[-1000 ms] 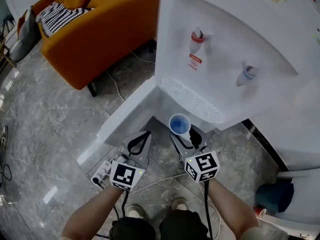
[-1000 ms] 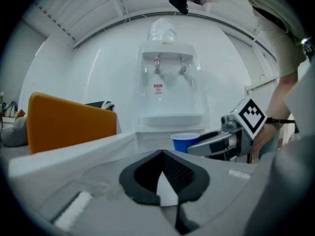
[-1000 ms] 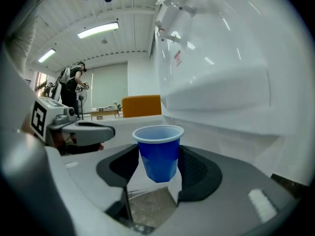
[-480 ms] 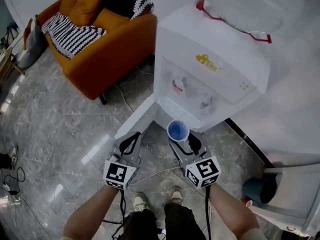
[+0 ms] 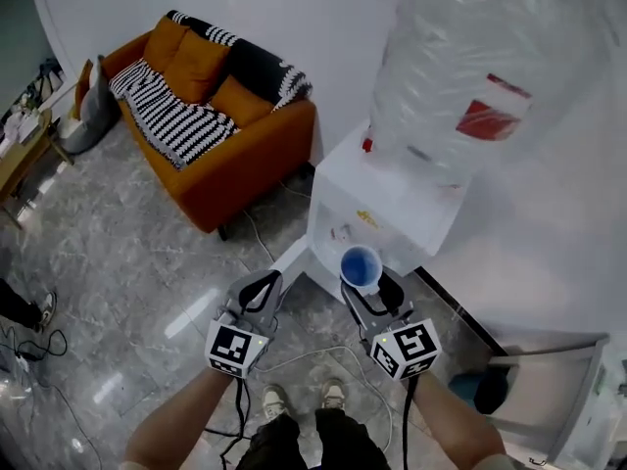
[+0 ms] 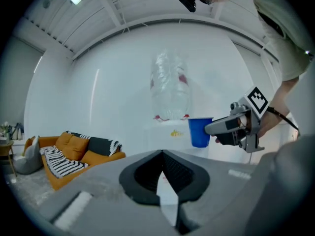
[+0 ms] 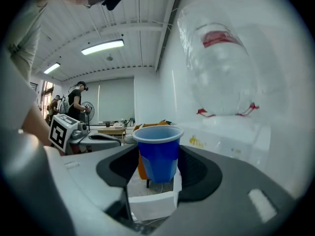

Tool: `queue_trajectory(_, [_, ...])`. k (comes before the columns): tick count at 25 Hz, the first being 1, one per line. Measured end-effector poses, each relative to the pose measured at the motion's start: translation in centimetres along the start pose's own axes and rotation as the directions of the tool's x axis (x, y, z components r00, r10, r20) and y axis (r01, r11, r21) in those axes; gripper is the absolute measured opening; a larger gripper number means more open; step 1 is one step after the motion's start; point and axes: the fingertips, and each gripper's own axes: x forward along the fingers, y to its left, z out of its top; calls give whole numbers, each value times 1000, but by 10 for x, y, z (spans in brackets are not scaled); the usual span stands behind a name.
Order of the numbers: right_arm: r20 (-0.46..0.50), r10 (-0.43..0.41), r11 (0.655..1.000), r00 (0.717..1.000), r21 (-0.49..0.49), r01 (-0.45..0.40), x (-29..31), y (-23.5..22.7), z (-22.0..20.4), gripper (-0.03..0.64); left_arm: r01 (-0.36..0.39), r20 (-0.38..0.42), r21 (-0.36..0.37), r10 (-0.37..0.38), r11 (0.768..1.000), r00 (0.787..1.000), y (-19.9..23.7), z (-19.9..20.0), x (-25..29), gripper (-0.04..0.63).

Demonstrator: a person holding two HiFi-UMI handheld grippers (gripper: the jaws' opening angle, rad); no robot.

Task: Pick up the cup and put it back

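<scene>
Right gripper (image 5: 375, 297): jaws spread wide and clamped on the blue cup (image 5: 361, 265). In the right gripper view the cup stands upright between the two pads, rim up, inside not readable. It is held in the air in front of the water dispenser (image 5: 382, 209), above floor level and clear of any surface.

Left gripper (image 5: 257, 290): jaws closed tip to tip, nothing between them. It is held beside the right gripper, level with it, the two apart.

Surface: floor (image 5: 127, 262) of grey marbled tiles, glossy, with bright reflections. Thin white cables (image 5: 304, 355) trail across it near the person's feet.

Room:
- White water dispenser against a white wall (image 5: 294, 18), with a large clear bottle (image 5: 480, 76) bearing a red label upended on top.
- Orange sofa (image 5: 245, 160) left of the dispenser, its back to the same wall, with orange cushions and a black-and-white striped blanket (image 5: 171, 116) draped over the seat.
- Low wooden table (image 5: 20, 155) at the far left edge, small items on it, too small to tell.
- The right gripper view shows a ceiling with tube lights (image 7: 103, 46) and people (image 7: 76, 100) standing at the far end of the room.
</scene>
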Motion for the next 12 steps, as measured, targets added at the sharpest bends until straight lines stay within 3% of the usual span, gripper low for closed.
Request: queue_trajectory(12, [99, 45, 998, 994, -38, -42, -66, 39, 197, 253, 10, 78, 59, -15, 998, 997, 2, 212, -50, 2])
